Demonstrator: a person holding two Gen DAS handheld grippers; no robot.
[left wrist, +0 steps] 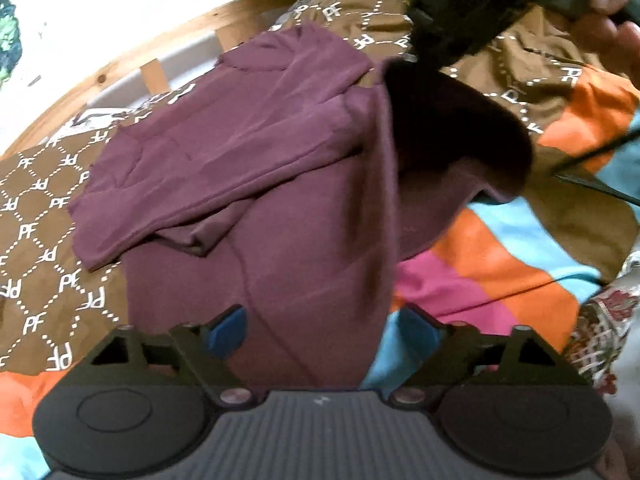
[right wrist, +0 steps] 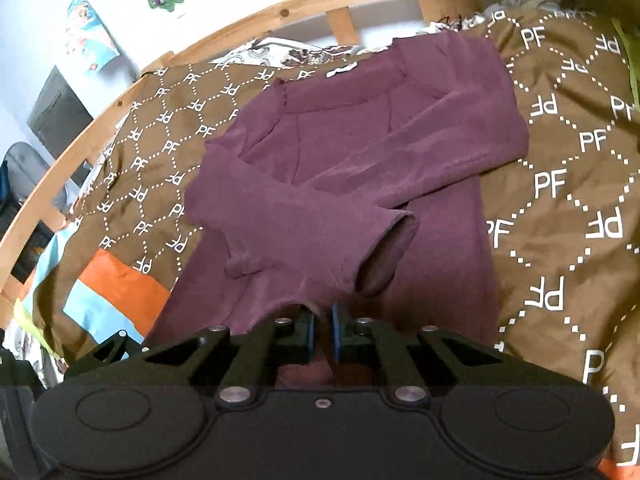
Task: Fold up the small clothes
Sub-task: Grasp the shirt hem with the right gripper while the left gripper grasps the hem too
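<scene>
A: Garment?
B: Maroon long-sleeved top [right wrist: 352, 184] flat on brown PF-print blanket [right wrist: 560, 184], on a bed with wooden frame [right wrist: 248, 20]. Both sleeves folded across the chest, cuff [right wrist: 380, 256] of one lying open near the hem end.
A: Right gripper?
B: Right gripper [right wrist: 322, 332] pinched on the top's hem edge, blue pads nearly together, fabric between them. Seen from the left wrist: dark and blurred at upper right [left wrist: 448, 40], a corner of maroon cloth lifted up to it.
A: Left?
B: Left gripper [left wrist: 322, 328] with jaws wide apart, low over the hem end of the top, cloth between the pads, no pinch visible.
A: Surroundings?
B: Striped orange, pink and blue cover [left wrist: 500, 264] beside the blanket, posters [right wrist: 90, 36] on the white wall.
</scene>
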